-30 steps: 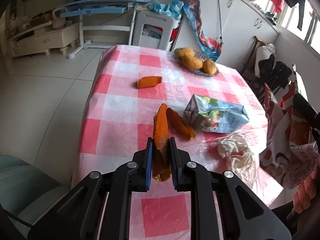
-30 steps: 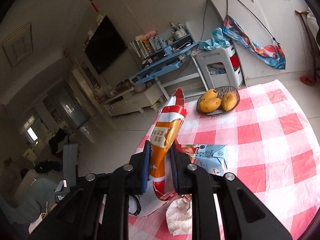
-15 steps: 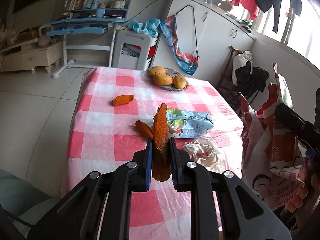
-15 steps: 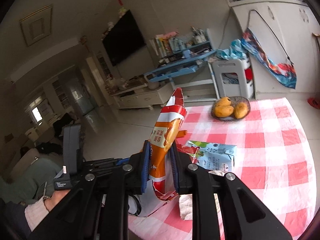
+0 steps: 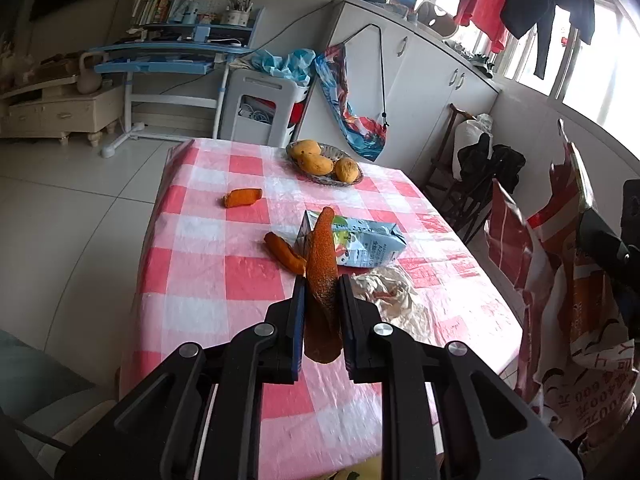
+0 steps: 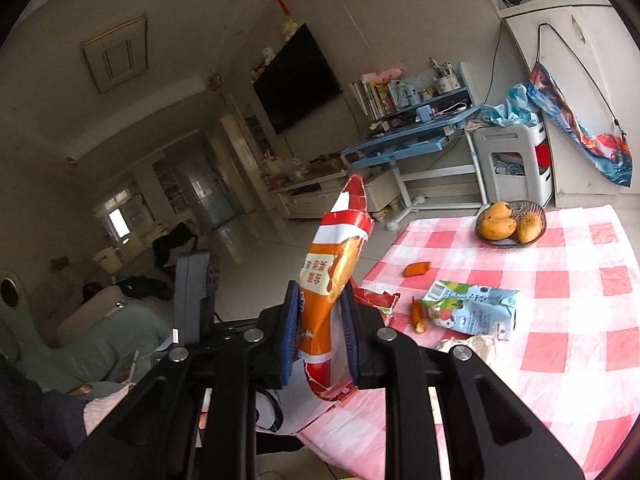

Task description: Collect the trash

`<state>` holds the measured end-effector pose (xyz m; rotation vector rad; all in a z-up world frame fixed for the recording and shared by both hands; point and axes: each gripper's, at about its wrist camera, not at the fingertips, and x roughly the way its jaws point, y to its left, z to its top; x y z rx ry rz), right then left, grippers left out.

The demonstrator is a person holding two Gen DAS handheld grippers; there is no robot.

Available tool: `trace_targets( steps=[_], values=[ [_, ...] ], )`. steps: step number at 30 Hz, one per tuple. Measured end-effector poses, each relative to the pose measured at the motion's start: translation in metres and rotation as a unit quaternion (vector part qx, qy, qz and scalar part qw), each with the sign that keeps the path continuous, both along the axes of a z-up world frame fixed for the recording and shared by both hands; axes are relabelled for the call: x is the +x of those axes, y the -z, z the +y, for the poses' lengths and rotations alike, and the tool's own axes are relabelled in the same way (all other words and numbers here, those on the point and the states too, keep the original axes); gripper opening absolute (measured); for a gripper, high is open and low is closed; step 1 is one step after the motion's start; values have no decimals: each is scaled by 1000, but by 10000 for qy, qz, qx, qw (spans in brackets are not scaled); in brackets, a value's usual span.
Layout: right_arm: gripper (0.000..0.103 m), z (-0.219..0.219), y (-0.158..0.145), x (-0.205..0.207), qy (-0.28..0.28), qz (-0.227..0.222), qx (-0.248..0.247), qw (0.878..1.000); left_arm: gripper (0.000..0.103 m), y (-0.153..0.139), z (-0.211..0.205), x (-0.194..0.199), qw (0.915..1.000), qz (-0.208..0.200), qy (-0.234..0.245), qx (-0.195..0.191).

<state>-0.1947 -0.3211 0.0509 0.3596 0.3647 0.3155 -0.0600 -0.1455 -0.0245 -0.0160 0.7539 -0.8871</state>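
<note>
While left gripper [image 5: 322,312] fingers clamp an orange peel [image 5: 322,276] above the bench [image 5: 208,280], right gripper [image 6: 320,330] fingers pinch the snack bag [image 6: 328,280] rim beside it. Step: transfer. Next, likely: peel over bag mouth, release.

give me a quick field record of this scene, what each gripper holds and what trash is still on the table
left gripper: shut on orange peel strip
right gripper: shut on rim of red and orange bag
trash on table: two peel pieces, flattened carton, crumpled wrapper
not trash: basket of mangoes
table: pink and white checked cloth
bag in left view: off the table's right edge
</note>
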Motion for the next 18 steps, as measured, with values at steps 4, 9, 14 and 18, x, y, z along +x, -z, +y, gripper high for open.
trace_targets(
  steps=[4, 9, 14, 18],
  values=[
    [22, 3, 7, -12, 47, 73, 43, 10000, 16, 0, 9, -10, 10000, 25, 13, -42],
    [22, 16, 15, -28, 110, 255, -122, 9995, 16, 3, 17, -25, 10000, 51, 60, -18],
    [22, 40, 29, -41, 65, 629, -561, 9964, 16, 7, 23, -44, 9998, 69, 144, 81],
    [22, 63, 47, -50, -33, 1062, -1030, 9890, 16, 11, 27, -57, 9996, 87, 207, 165]
  ],
)
